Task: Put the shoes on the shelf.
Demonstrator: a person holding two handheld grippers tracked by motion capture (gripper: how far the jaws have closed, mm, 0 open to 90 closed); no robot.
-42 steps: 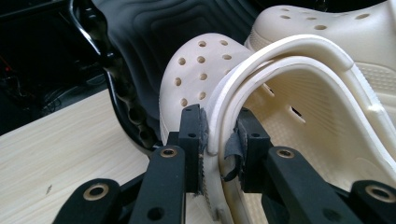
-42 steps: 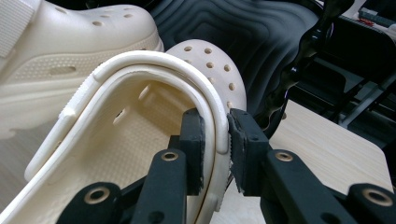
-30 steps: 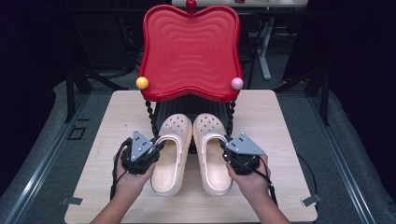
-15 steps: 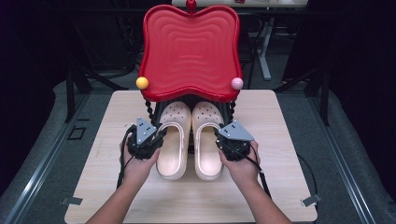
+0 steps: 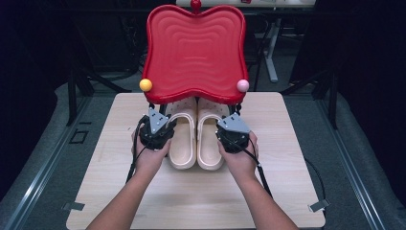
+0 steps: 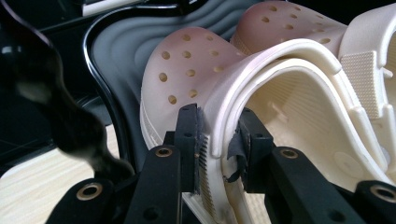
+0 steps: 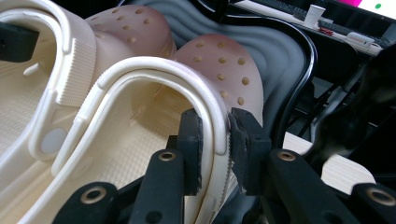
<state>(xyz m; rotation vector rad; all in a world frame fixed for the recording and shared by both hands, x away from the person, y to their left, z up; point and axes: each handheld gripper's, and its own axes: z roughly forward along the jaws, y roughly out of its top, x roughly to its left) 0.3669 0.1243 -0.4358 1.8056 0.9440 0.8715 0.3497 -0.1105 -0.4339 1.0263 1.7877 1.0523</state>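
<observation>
Two cream clogs lie side by side on the table, toes tucked under a red wavy tray. My left gripper (image 5: 154,132) is shut on the outer side wall of the left clog (image 5: 182,139); in the left gripper view the gripper (image 6: 219,144) has the clog's rim (image 6: 233,93) pinched between its pads. Beside it, my right gripper (image 5: 233,134) is shut on the outer wall of the right clog (image 5: 209,141); the right gripper view shows the gripper (image 7: 215,147) clamping that cream rim (image 7: 205,98). Both toes rest on a lower black wavy shelf (image 6: 116,51).
The red tray (image 5: 195,50) stands as the upper tier of a small rack, with a yellow knob (image 5: 145,85) and a pink knob (image 5: 243,86) at its front corners. The light wooden table (image 5: 143,201) sits on grey floor, dark chairs and desks behind.
Both grippers have pushed the pair of clogs away from the person, so the toes now lie under the red tray on the lower shelf. Grips unchanged.
</observation>
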